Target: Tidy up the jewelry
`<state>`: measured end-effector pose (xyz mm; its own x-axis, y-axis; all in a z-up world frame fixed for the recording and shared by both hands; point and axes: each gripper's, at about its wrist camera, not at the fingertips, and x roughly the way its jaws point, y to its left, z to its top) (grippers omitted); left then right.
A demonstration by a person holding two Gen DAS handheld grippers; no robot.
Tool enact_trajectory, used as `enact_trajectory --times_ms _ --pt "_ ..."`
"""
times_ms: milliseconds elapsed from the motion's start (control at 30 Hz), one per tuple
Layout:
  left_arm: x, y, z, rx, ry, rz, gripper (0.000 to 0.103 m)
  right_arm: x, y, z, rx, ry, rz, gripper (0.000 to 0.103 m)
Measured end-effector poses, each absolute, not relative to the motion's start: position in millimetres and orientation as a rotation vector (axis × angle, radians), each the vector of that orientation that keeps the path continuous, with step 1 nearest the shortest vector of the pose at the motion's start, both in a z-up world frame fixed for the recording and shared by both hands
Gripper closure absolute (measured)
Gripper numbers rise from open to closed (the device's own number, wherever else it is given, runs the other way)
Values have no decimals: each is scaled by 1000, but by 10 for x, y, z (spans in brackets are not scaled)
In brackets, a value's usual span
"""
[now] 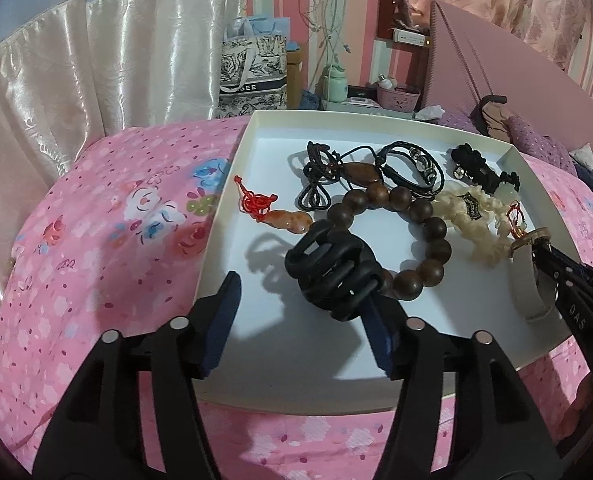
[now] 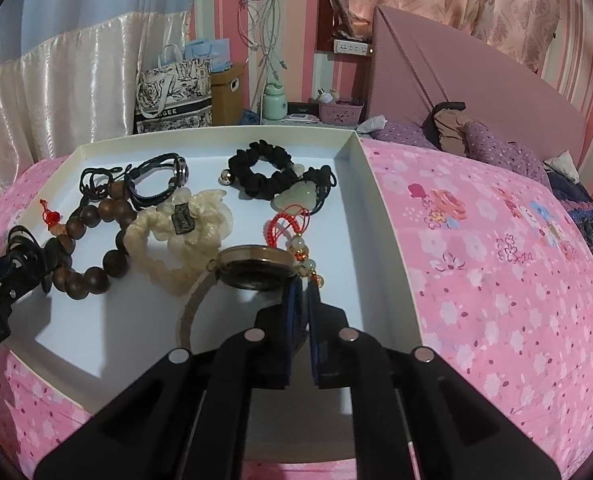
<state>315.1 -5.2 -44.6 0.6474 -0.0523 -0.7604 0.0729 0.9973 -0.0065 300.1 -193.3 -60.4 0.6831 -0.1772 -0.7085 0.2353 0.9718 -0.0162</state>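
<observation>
watch strap (image 2: 188,312) partly hidden behind fingers (image 2: 296,304), seemingly.

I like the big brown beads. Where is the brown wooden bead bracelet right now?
The brown wooden bead bracelet lies in the white shallow tray, near its middle in the left wrist view, between the black plastic hair claw and the cream braided bracelet.

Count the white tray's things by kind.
Bracelets: 2 (brown wooden bead bracelet, black braided cord bracelet)
Corded pendants: 4 (orange stone on red cord, brown oval stone on black cord, pale green stone on black cord, pale beads on red cord)
Hair accessories: 3 (black plastic claw clip, black scrunchie, cream scrunchie)
Watches: 1 (beige-strapped watch)
Total: 10
</observation>
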Motion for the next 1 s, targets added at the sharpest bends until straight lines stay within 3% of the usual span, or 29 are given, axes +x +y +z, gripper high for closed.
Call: enact_trajectory --times_ms 67,167,367,467,600,1000 --pt "3120 -66 -406 20 866 -74 39 2946 -1910 -553 83 770 -225 47" --pt "2968 -122 -290 44 846 -78 33 2828 -1848 -416 72 746 -194 45" --pt "2497 -13 130 27 768 -81 5 2410 -1793 -59 63 670 -195 20" --pt "2171 69 347 -2 722 -98 3 2127 -1757 110 53 628 -214 8" --pt "1794 127 466 1 694 -96 3 1728 -1686 257 40 612 -243 2" --pt "1067 192 422 18 581 -61 3 1068 -1599 227 25 553 -296 2"
